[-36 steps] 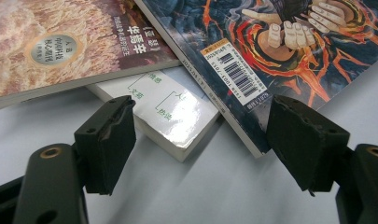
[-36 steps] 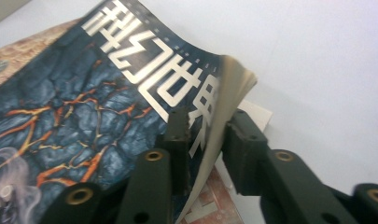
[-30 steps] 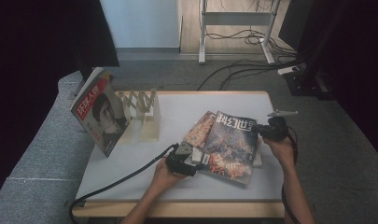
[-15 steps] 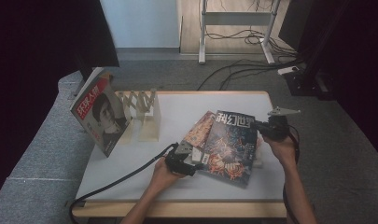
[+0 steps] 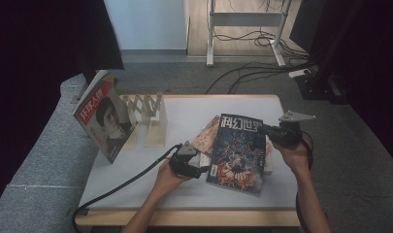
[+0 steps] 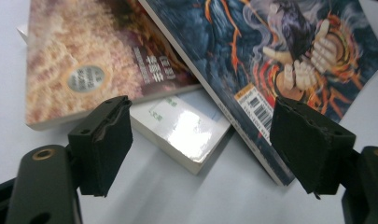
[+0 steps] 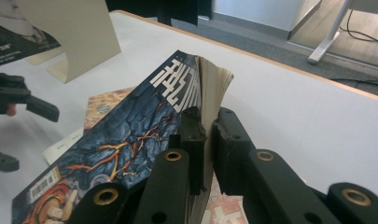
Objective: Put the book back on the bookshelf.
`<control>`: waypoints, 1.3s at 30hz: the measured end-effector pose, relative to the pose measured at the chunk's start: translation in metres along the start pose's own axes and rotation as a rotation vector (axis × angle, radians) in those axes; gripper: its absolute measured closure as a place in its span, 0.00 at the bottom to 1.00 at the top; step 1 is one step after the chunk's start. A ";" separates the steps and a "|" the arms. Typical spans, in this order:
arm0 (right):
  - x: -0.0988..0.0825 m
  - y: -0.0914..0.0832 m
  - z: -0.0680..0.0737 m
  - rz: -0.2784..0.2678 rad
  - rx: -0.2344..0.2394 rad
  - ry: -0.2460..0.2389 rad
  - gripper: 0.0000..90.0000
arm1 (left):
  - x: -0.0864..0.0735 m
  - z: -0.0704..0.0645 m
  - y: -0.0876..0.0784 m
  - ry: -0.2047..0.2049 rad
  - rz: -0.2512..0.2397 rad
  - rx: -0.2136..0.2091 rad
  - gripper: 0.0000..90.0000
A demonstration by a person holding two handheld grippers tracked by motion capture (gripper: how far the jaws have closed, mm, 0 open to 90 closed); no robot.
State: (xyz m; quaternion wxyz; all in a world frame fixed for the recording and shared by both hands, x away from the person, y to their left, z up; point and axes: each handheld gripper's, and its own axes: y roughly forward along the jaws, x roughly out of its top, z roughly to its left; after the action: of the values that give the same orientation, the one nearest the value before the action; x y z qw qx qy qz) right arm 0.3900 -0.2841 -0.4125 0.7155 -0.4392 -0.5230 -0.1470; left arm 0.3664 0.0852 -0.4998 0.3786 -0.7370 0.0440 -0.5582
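A: From above, the right tool (image 5: pixel 268 130) clamps the top edge of the blue magazine (image 5: pixel 237 153), which is tilted up off the white tabletop (image 5: pixel 184 191), its lower edge toward six o'clock. What does the camera on that tool add?

B: The grip itself: both jaws pinched on the magazine's (image 7: pixel 130 135) page block near the spine corner, the pages fanning at twelve o'clock. The left tool's black fingers (image 7: pixel 37 108) sit at nine o'clock, apart from the cover.

A: And the left tool (image 5: pixel 202 170)?

B: Wide, holding nothing. Its own view has the jaws spread either side of a pale book (image 6: pixel 186 133) lying flat, half tucked under the blue magazine (image 6: pixel 280 51) and a tan-covered magazine (image 6: pixel 98 65) at eleven o'clock.

A: The high view barely hints at that pale book. It does give the rest: a portrait magazine (image 5: pixel 104 121) propped at ten o'clock against a cream rack (image 5: pixel 148 119).
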 end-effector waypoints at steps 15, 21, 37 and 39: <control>0.010 -0.015 0.013 -0.014 0.027 -0.027 0.91 | 0.023 0.008 0.000 0.032 0.014 -0.053 0.28; 0.012 -0.019 0.017 -0.021 0.038 -0.027 0.90 | 0.026 0.011 0.018 0.036 0.047 -0.096 0.30; 0.014 -0.028 0.025 -0.048 0.065 -0.055 0.90 | 0.027 0.007 0.042 0.044 0.059 -0.215 0.49; 0.014 -0.030 0.026 -0.055 0.069 -0.055 0.90 | 0.028 0.007 0.041 0.040 0.065 -0.215 0.52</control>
State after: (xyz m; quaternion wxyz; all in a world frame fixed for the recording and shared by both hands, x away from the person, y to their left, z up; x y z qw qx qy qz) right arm 0.3596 -0.2769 -0.3844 0.7112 -0.4038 -0.5591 -0.1364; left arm 0.3971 0.0462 -0.5029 0.3140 -0.7602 0.1350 -0.5525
